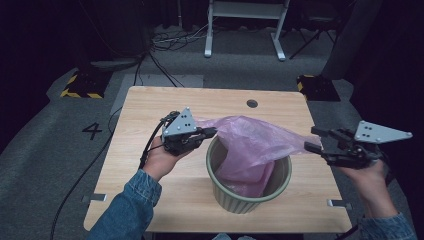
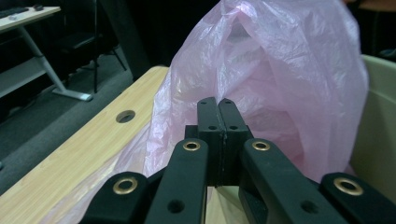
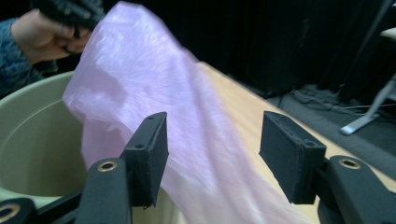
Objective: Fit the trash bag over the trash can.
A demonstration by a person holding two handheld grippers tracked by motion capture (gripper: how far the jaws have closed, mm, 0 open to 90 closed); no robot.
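1. Pink plastic bag (image 1: 250, 145): found at the centre of the wooden table (image 1: 150, 107), its lower part lowered into the bin and its upper edge drawn out between 9 and 3 o'clock by the two grippers.
2. Green ribbed bin (image 1: 248, 197): stood upright just toward 6 o'clock of the table's centre; the bag's base is seen lying inside it.
3. Left gripper (image 1: 210, 133): held at 9 o'clock of the bin, just above its rim. In the left gripper view its jaws are seen pressed together; whether bag film is pinched between them cannot be told, though the bag's edge reaches them in the high view.
4. Right gripper (image 1: 314, 140): held at 3 o'clock of the bin, past the table's edge. Its jaws are stood apart, with the stretched bag film passing between them and touching neither pad firmly.
5. Cable hole (image 1: 252, 103): set in the tabletop at 12 o'clock of the bin.
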